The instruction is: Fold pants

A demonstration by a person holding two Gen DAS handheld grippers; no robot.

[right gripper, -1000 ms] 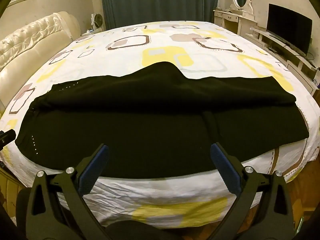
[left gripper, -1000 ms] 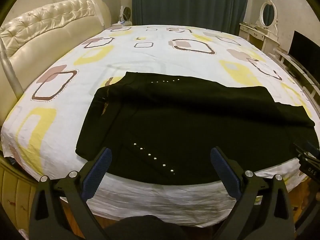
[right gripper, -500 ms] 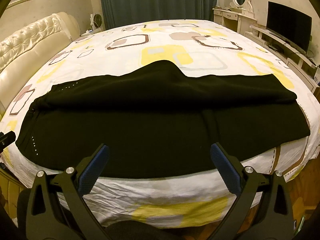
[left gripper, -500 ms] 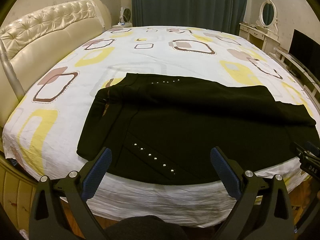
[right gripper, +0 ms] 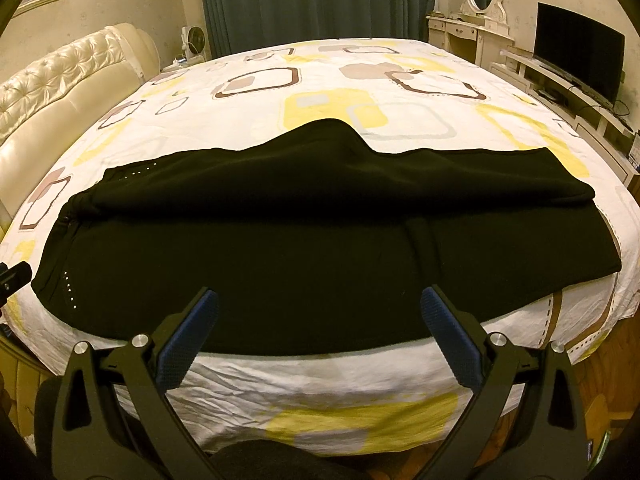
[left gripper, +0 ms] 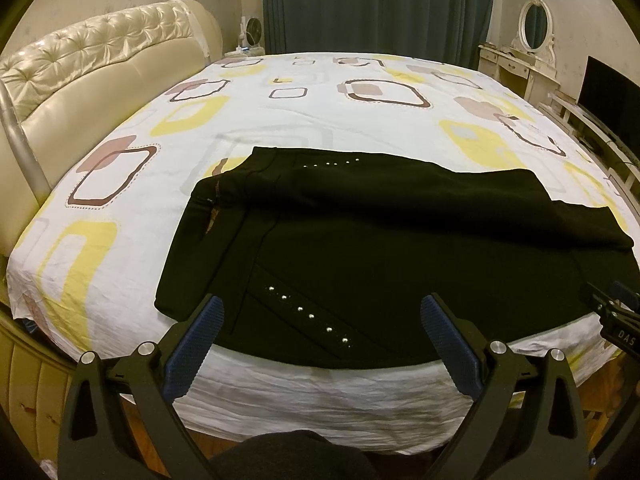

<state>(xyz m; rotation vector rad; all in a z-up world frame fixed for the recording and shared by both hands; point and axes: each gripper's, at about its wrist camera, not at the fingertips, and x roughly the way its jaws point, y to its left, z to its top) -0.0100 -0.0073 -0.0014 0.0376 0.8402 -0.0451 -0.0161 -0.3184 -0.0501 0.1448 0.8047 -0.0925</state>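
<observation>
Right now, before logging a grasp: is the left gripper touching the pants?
Apart. In the left wrist view, the left gripper hangs wide open before the bed edge, closing on nothing; the black pants lie flat and undisturbed.

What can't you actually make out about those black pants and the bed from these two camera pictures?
- Left wrist view: the pants' right end runs off the frame edge.
- Both views: the lower leg lies under the folded-over one; black fabric hides the seams.
- Right wrist view: the stud row is too small to count.
- Both views: each open tool blocks the bed's near edge.
</observation>
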